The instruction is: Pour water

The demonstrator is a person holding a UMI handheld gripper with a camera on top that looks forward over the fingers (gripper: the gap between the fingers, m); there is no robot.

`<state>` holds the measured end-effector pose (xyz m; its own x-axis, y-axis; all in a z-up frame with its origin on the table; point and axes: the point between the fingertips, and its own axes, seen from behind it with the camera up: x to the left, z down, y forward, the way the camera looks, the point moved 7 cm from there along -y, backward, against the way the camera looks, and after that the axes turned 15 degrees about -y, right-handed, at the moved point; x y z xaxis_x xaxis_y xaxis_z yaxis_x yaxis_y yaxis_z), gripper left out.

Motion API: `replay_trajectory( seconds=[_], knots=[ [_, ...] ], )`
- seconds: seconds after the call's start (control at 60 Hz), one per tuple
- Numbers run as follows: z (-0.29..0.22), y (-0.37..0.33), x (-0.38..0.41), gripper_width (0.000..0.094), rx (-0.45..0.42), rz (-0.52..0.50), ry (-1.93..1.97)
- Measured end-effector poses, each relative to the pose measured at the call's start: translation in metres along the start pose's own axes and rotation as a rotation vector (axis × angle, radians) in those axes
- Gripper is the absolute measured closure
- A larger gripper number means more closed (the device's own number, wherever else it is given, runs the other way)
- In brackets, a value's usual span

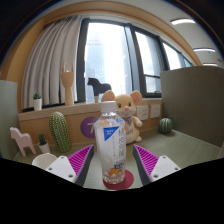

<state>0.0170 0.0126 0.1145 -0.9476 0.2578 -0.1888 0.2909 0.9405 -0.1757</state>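
A clear plastic water bottle [110, 138] with a white cap and a blue-and-white label stands upright on a round red coaster [118, 179] on the pale table [185, 150]. My gripper [113, 163] is open. The bottle stands between the two fingers, with a small gap on either side. The left magenta pad [82, 159] and the right magenta pad [147, 160] flank the bottle's lower half. Its clear base shows an orange tint low down. I cannot see a cup or glass apart from the bottle.
Behind the bottle, a beige plush toy [127, 107] sits at the window sill. A tall green cactus [60, 131] and a pink toy animal [21, 141] stand to the left. A small round cactus [165, 125] is at the right, near a grey partition [195, 95].
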Motion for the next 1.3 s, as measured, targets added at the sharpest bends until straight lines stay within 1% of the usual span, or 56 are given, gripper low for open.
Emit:
replay_trajectory(
  seconds=[0.067, 0.167, 0.333, 0.433, 0.65, 1.05, 1.3],
  knots=[
    [0.007, -0.019, 0.004, 0.0143, 0.015, -0.021, 0.009],
    [0.022, -0.053, 0.011, 0.0140, 0.061, -0.026, 0.020],
    [0.032, -0.120, 0.030, 0.0141, 0.082, -0.075, 0.011],
    [0.025, -0.159, 0.040, 0.0141, 0.070, -0.112, -0.024],
    [-0.011, -0.225, 0.052, 0.0142, -0.004, -0.159, -0.057],
    [-0.059, -0.300, 0.062, 0.0141, -0.065, -0.186, -0.126],
    [-0.070, -0.329, 0.061, 0.0128, -0.089, -0.201, -0.146]
  ],
)
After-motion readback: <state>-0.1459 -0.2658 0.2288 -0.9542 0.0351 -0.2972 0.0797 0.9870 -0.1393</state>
